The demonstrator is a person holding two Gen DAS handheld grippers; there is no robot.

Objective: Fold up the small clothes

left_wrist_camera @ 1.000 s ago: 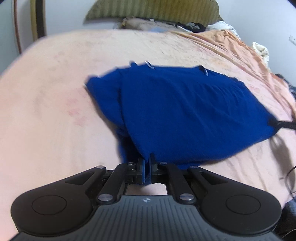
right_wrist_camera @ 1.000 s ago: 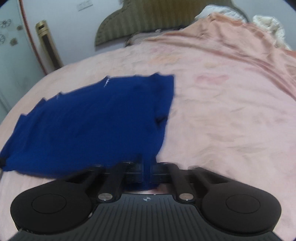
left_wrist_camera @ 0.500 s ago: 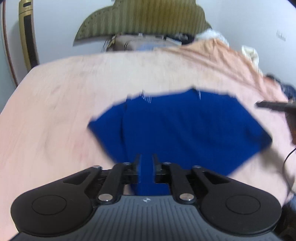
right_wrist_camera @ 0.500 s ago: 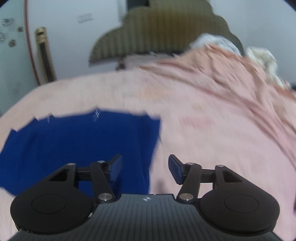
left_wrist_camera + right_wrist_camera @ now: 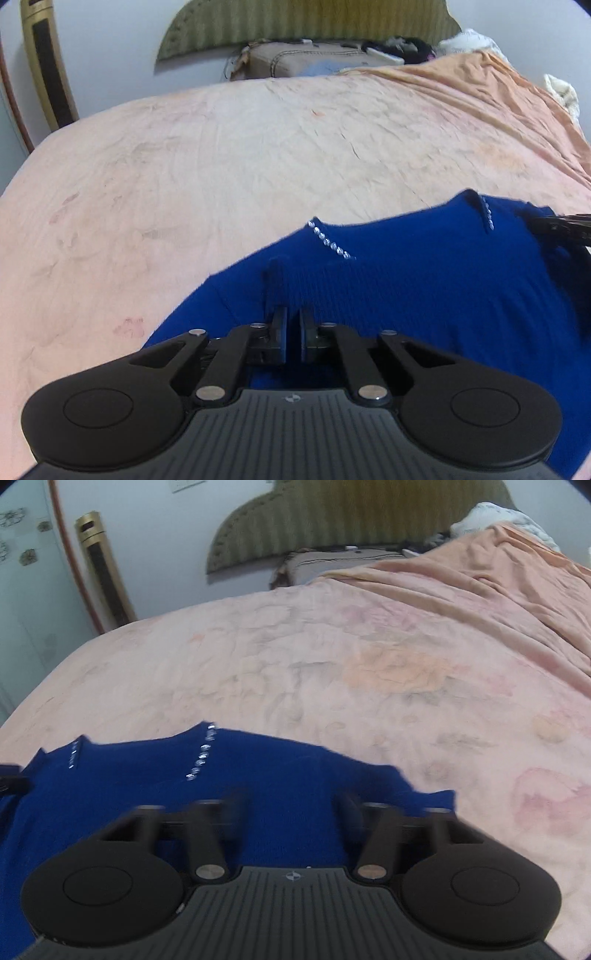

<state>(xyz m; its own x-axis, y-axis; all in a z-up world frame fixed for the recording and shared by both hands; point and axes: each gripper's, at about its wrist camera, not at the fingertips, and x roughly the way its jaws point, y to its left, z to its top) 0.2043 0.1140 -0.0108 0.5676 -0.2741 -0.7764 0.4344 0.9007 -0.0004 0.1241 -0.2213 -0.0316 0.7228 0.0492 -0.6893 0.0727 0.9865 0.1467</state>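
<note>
A blue knit garment (image 5: 424, 288) with small sparkly trim lies on the pink bedsheet (image 5: 221, 166). My left gripper (image 5: 291, 332) sits low over the garment's left part, jaws nearly together with a narrow gap; blue fabric shows between and in front of them, so a grip is unclear. The same garment shows in the right wrist view (image 5: 184, 786). My right gripper (image 5: 291, 805) hovers over its right part with jaws spread wide and nothing between them. The right gripper's tip (image 5: 565, 229) shows at the right edge of the left wrist view.
A padded headboard (image 5: 351, 520) and pillows (image 5: 314, 59) stand at the far end of the bed. An orange blanket (image 5: 498, 572) is bunched along the right side. A gold tower unit (image 5: 103, 572) stands by the wall at left.
Both grippers have moved forward over the garment, which now lies closer and folded over. The right gripper opened and let the fabric go. The left jaws stay nearly together.
</note>
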